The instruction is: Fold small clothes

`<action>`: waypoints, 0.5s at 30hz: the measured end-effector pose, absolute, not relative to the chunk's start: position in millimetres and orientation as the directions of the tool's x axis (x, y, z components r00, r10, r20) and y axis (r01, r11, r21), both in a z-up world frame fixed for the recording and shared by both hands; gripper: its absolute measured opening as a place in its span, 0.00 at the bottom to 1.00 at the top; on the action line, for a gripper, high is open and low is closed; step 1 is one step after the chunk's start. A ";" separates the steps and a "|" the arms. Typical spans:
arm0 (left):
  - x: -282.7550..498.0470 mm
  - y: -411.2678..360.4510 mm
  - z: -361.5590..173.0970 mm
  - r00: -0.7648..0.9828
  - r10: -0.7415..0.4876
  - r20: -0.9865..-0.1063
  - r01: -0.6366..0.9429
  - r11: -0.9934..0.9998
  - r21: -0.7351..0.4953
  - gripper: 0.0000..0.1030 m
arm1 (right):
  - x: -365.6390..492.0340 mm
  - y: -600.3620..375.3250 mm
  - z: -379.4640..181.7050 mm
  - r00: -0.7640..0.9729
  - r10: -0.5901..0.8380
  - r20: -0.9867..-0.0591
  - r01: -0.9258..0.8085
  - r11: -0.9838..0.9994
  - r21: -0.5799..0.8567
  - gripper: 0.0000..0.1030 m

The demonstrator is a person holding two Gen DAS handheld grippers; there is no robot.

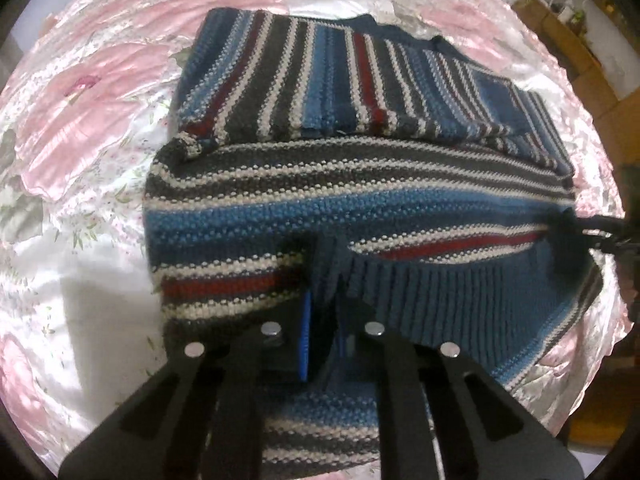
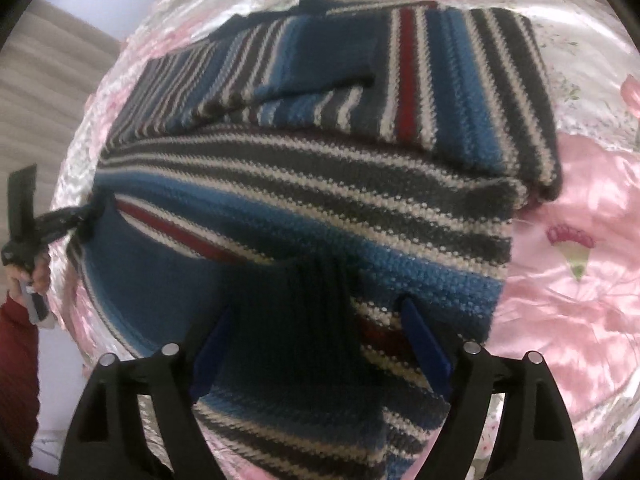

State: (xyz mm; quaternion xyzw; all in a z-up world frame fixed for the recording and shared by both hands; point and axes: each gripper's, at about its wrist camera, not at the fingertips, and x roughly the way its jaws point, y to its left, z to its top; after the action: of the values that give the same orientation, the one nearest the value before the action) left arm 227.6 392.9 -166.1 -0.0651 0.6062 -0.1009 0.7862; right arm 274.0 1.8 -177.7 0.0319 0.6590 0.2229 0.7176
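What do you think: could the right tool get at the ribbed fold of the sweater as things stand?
Probably yes: the right tool is open, and the sweater's ribbed fold is already bunched between its fingers, with nothing covering it.

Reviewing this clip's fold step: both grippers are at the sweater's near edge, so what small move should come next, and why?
Probably shut the right gripper on the ribbed hem. Its jaws stand wide with knit between them, while the left gripper already pinches the same edge of the sweater. With both corners held, the near half could be lifted over the folded sleeves.
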 end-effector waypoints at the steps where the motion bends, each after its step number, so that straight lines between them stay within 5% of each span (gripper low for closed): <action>1: 224.9 394.8 -165.1 0.251 -0.238 -0.938 0.080 0.971 -0.225 0.08 | 271.1 3.3 -178.8 0.045 0.350 -0.936 -0.291 0.901 0.323 0.72; 2: 221.2 395.5 -163.7 0.258 -0.239 -0.936 0.083 0.971 -0.225 0.08 | 268.6 5.0 -178.8 0.054 0.339 -0.939 -0.307 0.901 0.307 0.63; 4: 215.5 395.4 -159.8 0.268 -0.237 -0.934 0.083 0.971 -0.223 0.08 | 264.8 6.9 -177.4 0.061 0.341 -0.938 -0.323 0.896 0.304 0.24; 6: 213.7 394.9 -155.1 0.279 -0.243 -0.929 0.081 0.970 -0.229 0.08 | 262.0 4.2 -173.4 0.051 0.389 -0.920 -0.316 0.880 0.355 0.10; 15: 197.0 391.4 -152.5 0.289 -0.239 -0.927 0.085 0.971 -0.224 0.08 | 249.1 -13.3 -156.8 0.082 0.436 -0.896 -0.288 0.871 0.398 0.10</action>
State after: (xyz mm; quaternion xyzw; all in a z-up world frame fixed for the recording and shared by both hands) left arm 197.0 391.4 -152.5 -0.0655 0.5877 -0.1013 0.8000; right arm 249.1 -13.4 -156.8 0.0586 0.6308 0.2471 0.7332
